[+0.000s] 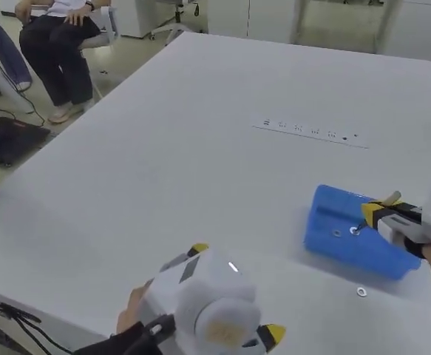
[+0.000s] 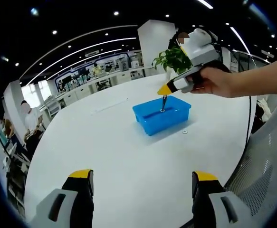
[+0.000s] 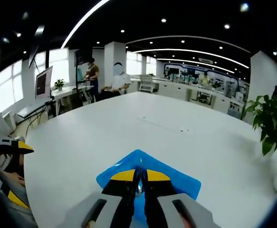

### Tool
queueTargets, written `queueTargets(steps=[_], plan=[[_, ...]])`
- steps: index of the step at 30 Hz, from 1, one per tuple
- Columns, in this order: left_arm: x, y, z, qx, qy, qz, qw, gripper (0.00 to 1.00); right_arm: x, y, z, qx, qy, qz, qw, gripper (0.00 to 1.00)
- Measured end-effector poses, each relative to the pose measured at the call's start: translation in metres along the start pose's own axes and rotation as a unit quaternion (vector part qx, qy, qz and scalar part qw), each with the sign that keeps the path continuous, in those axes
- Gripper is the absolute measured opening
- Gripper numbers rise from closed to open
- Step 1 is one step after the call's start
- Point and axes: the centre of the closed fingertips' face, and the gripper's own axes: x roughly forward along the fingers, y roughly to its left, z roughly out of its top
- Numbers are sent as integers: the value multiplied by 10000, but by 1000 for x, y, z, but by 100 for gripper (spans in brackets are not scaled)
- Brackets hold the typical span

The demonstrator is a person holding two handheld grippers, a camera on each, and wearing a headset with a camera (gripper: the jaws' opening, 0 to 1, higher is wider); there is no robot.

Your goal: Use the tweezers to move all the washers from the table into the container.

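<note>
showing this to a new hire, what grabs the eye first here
The blue container on the white table stands out, with the right gripper holding tweezers point-down into it. One washer lies on the table just beside the container, and the left gripper hangs open at the near edge.

The container (image 1: pixel 326 214) is sitting on the table (image 1: pixel 200 148), right under the right gripper's (image 1: pixel 367 214) fingers. The tweezers (image 1: pixel 357 228) are sitting pinched between those fingers, pointing down into the container. A washer (image 1: pixel 337 234) is lying inside, just beside the tweezer tips. A second washer (image 1: pixel 361 291) is lying on the table just outside the container wall. The left gripper's (image 2: pixel 143 175) fingers are standing spread apart, with the container lying well ahead of them. A socket strip (image 1: pixel 310 132) is lying beyond the container, well apart from both pairs of fingers.
</note>
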Motion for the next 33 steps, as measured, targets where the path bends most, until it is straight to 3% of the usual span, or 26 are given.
queueTargets(steps=[8, 17, 30, 33], plan=[[1, -1, -2, 75, 61, 14, 10000, 87, 21, -7, -19, 191, 218, -37, 9996, 3], [1, 1, -4, 23, 95, 28, 9999, 87, 26, -2, -34, 188, 415, 11, 9990, 3], [1, -1, -3, 70, 93, 3, 9999, 87, 25, -3, -33, 109, 392, 28, 9992, 4], [1, -1, -3, 81, 81, -6, 9999, 87, 20, -5, -26, 380, 279, 25, 9989, 4]])
